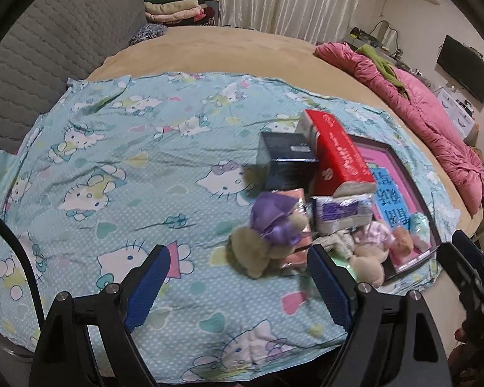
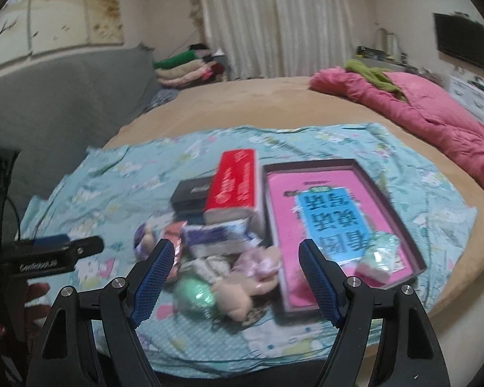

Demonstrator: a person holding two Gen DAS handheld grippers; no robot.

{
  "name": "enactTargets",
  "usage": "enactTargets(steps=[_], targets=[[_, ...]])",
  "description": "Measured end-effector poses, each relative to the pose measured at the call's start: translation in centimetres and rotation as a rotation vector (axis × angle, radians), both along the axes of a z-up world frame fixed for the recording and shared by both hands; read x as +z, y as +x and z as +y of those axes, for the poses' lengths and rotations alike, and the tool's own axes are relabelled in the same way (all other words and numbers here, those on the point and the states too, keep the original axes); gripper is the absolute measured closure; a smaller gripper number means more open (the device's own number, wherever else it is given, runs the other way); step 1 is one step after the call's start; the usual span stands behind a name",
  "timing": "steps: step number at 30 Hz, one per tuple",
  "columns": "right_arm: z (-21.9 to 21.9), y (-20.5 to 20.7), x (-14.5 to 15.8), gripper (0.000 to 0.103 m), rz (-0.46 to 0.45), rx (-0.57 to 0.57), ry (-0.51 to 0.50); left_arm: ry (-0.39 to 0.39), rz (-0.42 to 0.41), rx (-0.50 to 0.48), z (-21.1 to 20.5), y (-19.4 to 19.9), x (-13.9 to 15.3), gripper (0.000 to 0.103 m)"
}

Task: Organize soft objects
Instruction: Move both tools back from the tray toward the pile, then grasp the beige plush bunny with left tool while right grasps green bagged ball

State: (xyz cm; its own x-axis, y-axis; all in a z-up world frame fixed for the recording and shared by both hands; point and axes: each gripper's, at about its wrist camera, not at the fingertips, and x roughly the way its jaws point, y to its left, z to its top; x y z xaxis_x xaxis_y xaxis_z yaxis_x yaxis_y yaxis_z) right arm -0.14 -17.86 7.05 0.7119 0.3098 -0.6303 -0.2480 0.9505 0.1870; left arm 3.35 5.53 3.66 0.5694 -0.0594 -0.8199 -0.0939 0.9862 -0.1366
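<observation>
1. Left wrist view shows my left gripper point(image 1: 238, 267) with its two blue-padded fingers spread wide and nothing between them; it hangs above the blue cartoon-cat sheet point(image 1: 113, 167) that covers the near part of the tan bed point(image 1: 242, 48).
2. Just beyond the right finger lies the plush bear with a purple bow point(image 1: 267, 235), blurred, on the sheet and at the left of the heap of things.
3. Behind the bear stands a dark box point(image 1: 285, 158), and a red tissue pack point(image 1: 335, 154) leans beside it on the right. A white and purple tissue pack point(image 1: 342, 213) lies in front of the red one.
4. At the right is the shallow dark tray point(image 1: 403, 161) with a pink and blue printed bottom. A second beige plush toy in pink clothes point(image 1: 371, 248) lies at its near left corner; whether it rests on the rim, I cannot tell.
5. In the right wrist view my right gripper point(image 2: 235, 274) is also wide and holds nothing. It points at the heap, where a green round soft thing point(image 2: 195, 293) lies beside the beige toy.
6. Inside the tray, at the near right, sits a pale green and white packet point(image 2: 379, 254).
7. A pink quilt point(image 2: 435, 122) lies far right on the bed, and folded blankets point(image 2: 184, 67) are stacked far left.
</observation>
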Motion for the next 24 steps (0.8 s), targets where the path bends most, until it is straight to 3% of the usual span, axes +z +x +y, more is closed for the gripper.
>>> enactTargets(steps=[7, 17, 24], targets=[[2.6, -0.1, -2.3, 0.023, 0.028, 0.093, -0.069, -0.034, 0.004, -0.029, -0.1, 0.3, -1.8, 0.017], [4.7, 0.6, -5.1, 0.023, 0.107, 0.176, -0.134, -0.019, 0.033, -0.088, -0.7, 2.4, -5.6, 0.017], [7.3, 1.0, -7.1, 0.023, 0.15, 0.257, -0.237, -0.079, 0.048, -0.09, 0.7, 4.0, -7.5, 0.017]])
